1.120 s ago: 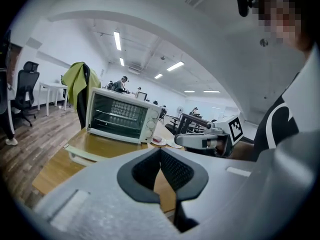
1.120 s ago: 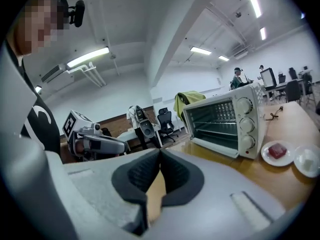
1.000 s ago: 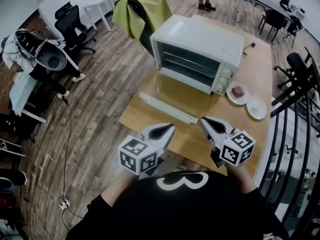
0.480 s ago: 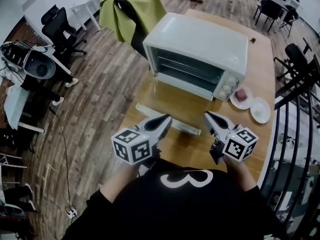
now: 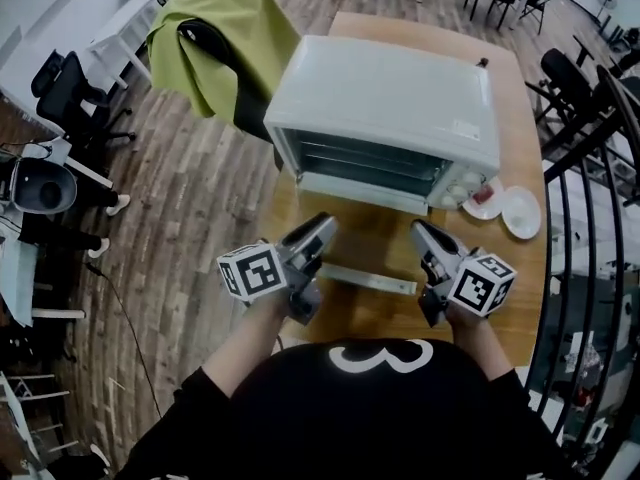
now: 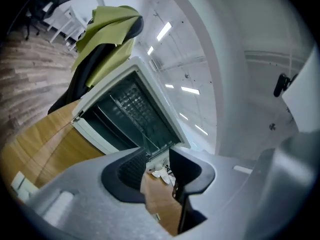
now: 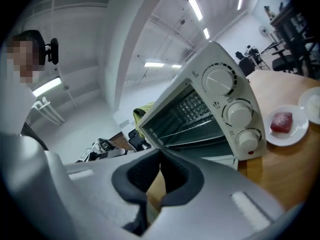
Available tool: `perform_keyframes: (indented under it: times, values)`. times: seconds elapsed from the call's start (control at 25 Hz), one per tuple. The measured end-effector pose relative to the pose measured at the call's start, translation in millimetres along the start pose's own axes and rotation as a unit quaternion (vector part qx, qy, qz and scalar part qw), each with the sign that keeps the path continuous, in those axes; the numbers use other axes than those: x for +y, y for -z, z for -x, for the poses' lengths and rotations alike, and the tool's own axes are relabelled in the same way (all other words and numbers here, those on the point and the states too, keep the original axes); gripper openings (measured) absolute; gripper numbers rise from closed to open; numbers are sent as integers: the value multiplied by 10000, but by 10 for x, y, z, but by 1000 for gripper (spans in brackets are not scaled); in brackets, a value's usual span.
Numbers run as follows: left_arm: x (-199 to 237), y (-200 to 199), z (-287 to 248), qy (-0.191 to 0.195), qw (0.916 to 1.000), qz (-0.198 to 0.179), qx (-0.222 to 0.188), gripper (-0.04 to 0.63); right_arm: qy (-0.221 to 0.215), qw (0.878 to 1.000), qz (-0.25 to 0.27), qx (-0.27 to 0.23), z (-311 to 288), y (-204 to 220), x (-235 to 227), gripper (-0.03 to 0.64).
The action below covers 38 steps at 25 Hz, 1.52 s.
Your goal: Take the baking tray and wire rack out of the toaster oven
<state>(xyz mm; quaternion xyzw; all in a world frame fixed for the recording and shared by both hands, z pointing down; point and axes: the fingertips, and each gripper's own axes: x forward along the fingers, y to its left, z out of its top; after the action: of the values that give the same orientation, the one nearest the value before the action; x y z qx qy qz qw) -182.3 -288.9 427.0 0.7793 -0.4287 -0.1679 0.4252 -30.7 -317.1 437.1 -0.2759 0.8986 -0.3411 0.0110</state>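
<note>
The white toaster oven point(image 5: 390, 98) stands on the wooden table point(image 5: 510, 268) with its glass door folded down toward me, the white handle bar point(image 5: 368, 280) nearest. Inside, a wire rack point(image 7: 197, 129) spans the cavity; I cannot tell the tray from it. My left gripper point(image 5: 318, 230) hovers over the door's left part, rolled on its side; its jaws have just been opening and stand apart with nothing between them point(image 6: 157, 156). My right gripper point(image 5: 425, 233) hovers over the door's right part, jaws shut and empty point(image 7: 160, 156). Both point at the oven mouth point(image 6: 125, 114).
Two small white plates point(image 5: 487, 198) point(image 5: 522, 213) lie right of the oven, one holding a red piece point(image 7: 281, 121). A chair draped in green cloth point(image 5: 225, 43) stands behind the table's left corner. A black railing point(image 5: 590, 218) runs along the right.
Both grippers have moved forward over the open door toward the oven. The left gripper rolled onto its side and its jaws parted. The right stays shut.
</note>
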Motion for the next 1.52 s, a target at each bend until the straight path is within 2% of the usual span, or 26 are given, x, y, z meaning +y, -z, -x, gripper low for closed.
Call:
perform_keyframes:
  times: [0.12, 0.2, 0.28, 0.36, 0.44, 0.56, 0.76, 0.84, 0.96, 1.24, 1.44, 1.52]
  values:
    - [270, -236, -111, 88, 9987, 479, -171, 160, 307, 9990, -287, -180, -138, -21, -158, 3]
    - [484, -390, -174, 13, 9975, 613, -341, 170, 454, 9971, -504, -333, -218, -22, -263, 5]
    - [700, -506, -245, -86, 9961, 749, -463, 184, 563, 9935, -856, -502, -313, -13, -368, 54]
    - [915, -567, -318, -219, 9937, 971, -519, 190, 750, 9866, -1291, -659, -394, 27, -496, 63]
    - [1118, -608, -379, -396, 9912, 1138, -551, 190, 951, 9771, -1692, -872, -461, 61, -634, 91]
    - [1355, -692, -477, -566, 9871, 1332, -688, 190, 1109, 9557, -2355, -1376, -540, 34, -868, 128]
    - [1625, -762, -656, -635, 9745, 1868, -1072, 190, 1357, 9216, -2970, -2098, -612, -50, -1230, 132]
    - [1703, -787, -722, -591, 9694, 2061, -1196, 190, 1405, 9111, -3097, -2328, -665, -85, -1330, 132]
    - [1789, -792, -830, -548, 9635, 2277, -1295, 190, 1479, 9018, -3173, -2534, -747, -121, -1445, 132]
    - [1881, -823, -999, -590, 9561, 2508, -1397, 189, 1507, 8777, -3429, -2991, -874, -191, -1591, 132]
    - [1950, -824, -1055, -657, 9499, 2682, -1463, 175, 1507, 8690, -3520, -3134, -917, -226, -1646, 129]
    - [1973, -801, -1069, -700, 9496, 2700, -1433, 158, 1577, 8670, -3542, -3131, -911, -202, -1669, 105]
